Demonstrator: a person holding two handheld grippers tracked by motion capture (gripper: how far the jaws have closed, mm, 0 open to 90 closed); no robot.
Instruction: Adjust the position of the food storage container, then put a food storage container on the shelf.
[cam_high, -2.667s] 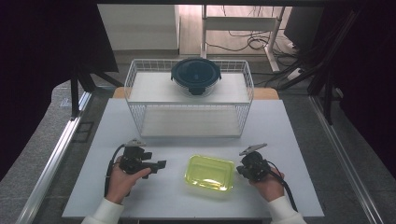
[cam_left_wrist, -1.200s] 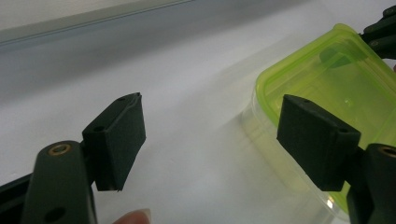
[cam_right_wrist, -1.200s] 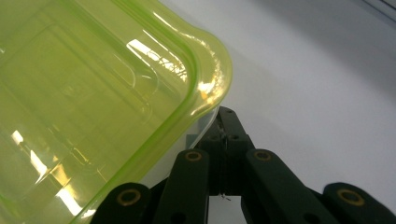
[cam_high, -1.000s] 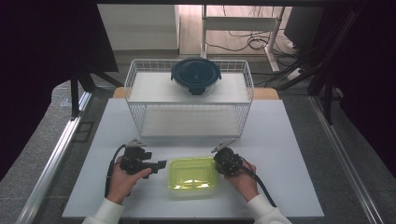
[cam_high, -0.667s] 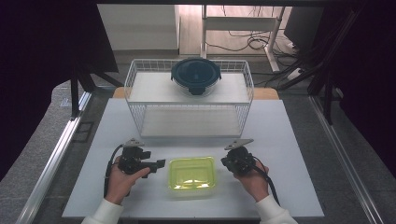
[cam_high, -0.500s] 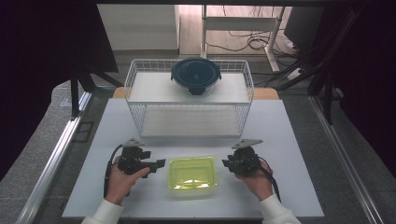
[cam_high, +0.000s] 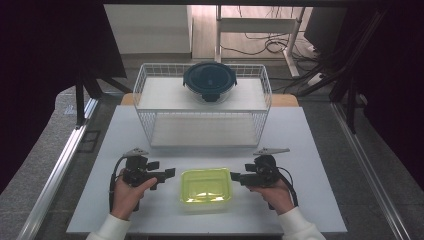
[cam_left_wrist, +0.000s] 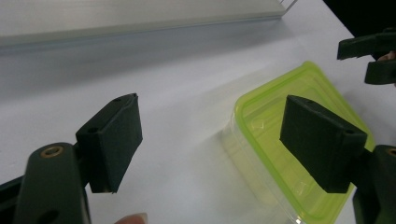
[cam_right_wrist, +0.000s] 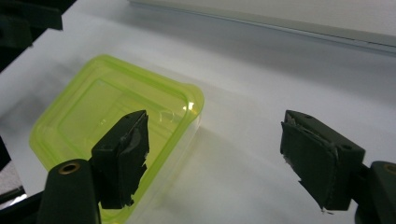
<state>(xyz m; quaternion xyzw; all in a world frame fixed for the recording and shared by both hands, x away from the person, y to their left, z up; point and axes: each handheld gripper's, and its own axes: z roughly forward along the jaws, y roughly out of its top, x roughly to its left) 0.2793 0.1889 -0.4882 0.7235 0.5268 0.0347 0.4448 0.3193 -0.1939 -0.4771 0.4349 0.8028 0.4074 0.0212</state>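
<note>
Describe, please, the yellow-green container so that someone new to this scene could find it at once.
Start at the white wire basket at the table's far side and come toward the person. On the bare white table, between the two open grippers, sits the yellow-green container: shallow, rectangular, translucent, unlike the round dark-lidded container on the basket.

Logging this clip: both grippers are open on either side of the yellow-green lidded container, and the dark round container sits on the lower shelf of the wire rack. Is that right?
Not quite. In the high view the dark round container sits on the upper shelf of the wire rack, not the lower. Otherwise right: left gripper and right gripper stand open beside the yellow-green container.
</note>
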